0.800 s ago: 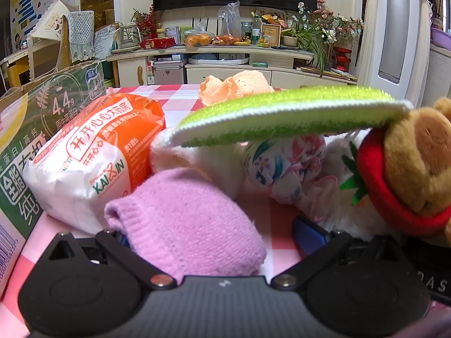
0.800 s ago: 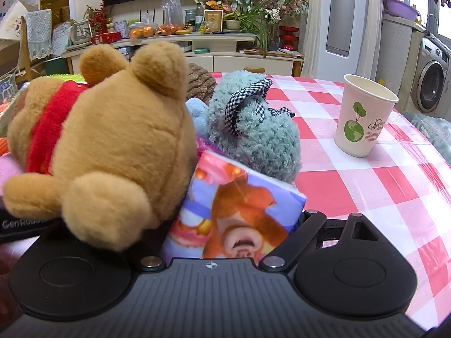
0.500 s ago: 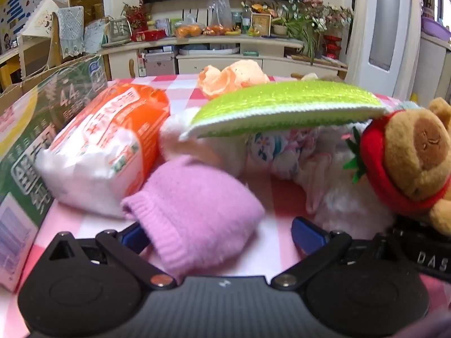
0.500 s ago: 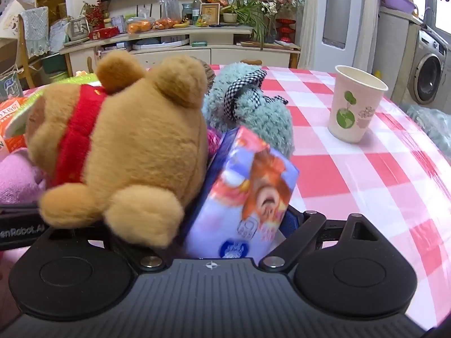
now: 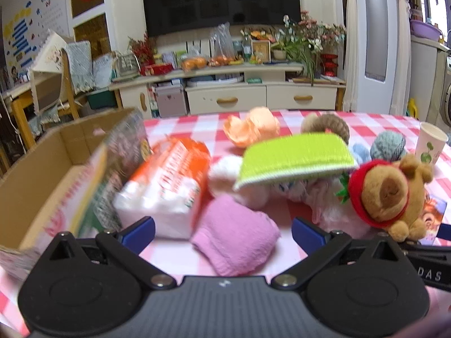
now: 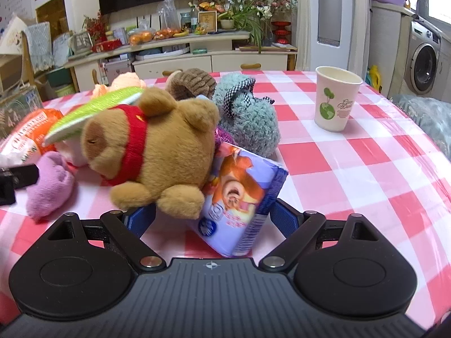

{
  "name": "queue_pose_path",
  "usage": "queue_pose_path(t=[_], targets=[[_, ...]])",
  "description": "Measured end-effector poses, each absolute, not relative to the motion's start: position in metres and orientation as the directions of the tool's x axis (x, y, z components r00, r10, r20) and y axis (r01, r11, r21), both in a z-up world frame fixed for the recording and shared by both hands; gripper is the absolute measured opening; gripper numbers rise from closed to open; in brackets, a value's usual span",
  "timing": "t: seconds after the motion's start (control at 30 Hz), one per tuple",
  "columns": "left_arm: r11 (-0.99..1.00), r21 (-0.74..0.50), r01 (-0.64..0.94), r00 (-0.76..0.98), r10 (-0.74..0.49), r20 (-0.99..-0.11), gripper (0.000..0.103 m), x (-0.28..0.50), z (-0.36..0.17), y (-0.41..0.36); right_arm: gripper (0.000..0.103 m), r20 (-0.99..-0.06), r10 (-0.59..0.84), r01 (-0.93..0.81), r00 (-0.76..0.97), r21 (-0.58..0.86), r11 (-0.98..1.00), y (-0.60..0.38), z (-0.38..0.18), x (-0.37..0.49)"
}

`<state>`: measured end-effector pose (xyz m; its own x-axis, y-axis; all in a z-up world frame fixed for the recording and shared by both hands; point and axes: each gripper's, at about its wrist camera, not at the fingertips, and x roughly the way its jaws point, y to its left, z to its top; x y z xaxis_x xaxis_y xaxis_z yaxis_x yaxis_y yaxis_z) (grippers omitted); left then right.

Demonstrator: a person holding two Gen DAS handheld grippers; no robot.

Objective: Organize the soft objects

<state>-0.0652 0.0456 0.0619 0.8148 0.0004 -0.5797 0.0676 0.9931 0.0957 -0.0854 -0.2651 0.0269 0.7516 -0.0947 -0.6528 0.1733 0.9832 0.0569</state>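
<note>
Both grippers have been drawn back, jaws spread wide and empty: the left gripper (image 5: 222,229) with the pink cloth (image 5: 235,238) ahead, the right gripper (image 6: 210,218) with the tissue pack (image 6: 239,197) between its jaws, ungrasped.

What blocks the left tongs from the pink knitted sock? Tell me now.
Nothing visible does. The pink knitted sock lies on the checked tablecloth just ahead of the open left tongs, between their blue fingertips. The white-and-orange tissue pack sits beside it, left.

print on the cardboard box (image 5: 84,186) smeared by blur; tissue pack (image 5: 435,217) mostly hidden behind the brown bear (image 5: 389,194).
</note>
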Motion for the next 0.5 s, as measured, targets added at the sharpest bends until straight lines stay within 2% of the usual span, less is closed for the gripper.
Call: queue_pose_path(t=[0.5], targets=[[0.996,0.093,0.013,0.862,0.036,-0.505,0.102,-0.093,0.108,0.095,0.103,-0.571,-0.074,0.096,0.818,0.009,0.995,-0.235,0.034,-0.102]])
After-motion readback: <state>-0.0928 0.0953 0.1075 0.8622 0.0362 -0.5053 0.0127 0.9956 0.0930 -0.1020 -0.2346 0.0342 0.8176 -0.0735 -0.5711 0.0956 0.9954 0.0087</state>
